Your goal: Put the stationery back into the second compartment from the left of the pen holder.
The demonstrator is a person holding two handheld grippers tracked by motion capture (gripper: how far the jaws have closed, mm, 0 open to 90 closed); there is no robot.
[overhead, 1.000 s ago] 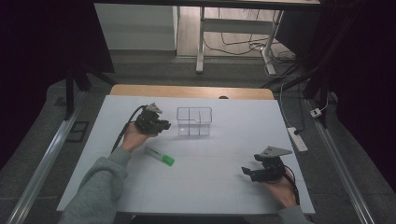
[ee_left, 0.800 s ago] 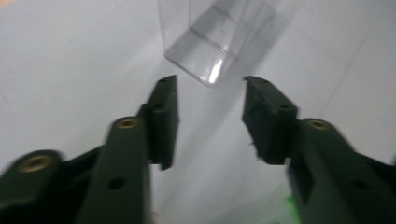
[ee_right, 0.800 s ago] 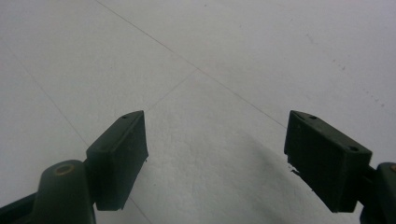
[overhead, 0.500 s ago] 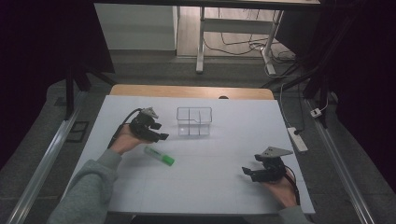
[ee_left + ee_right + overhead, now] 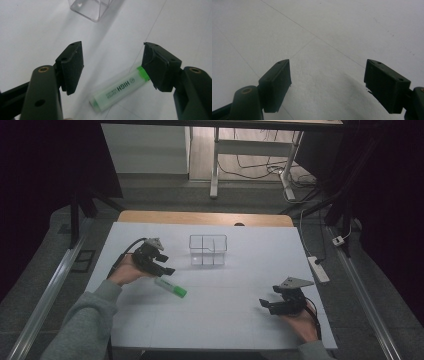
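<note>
In the high view the left gripper (image 5: 161, 263) sits at about nine o'clock on the white table (image 5: 235, 285), held in the person's left hand (image 5: 125, 272) with its jaws pointing toward the table's middle. Its jaws have just been opening and now stand wide and released, their pads pressing on nothing. The green highlighter (image 5: 170, 287) lies flat on the table just below and beyond the jaw tips, at roughly five o'clock from the gripper, its green cap end pointing away toward four o'clock.

In the left gripper view the highlighter (image 5: 120, 90) lies aslant on the white surface under the gap between the two black jaws; its pale barrel carries the printed word "HIGH", and its green end passes behind the pad of the jaw at the right of that view. Whether that pad grazes it I cannot tell. A clear plastic compartment box (image 5: 90, 8) stands at twelve o'clock in this view.

In the high view the same box (image 5: 208, 250) stands at about two o'clock from the left gripper, near it but apart.

The right gripper (image 5: 270, 305) rests at the table's five o'clock in the right hand (image 5: 300, 322), well apart from the highlighter. Its jaws are spread and released over bare table, as the right gripper view (image 5: 327, 85) shows.
</note>
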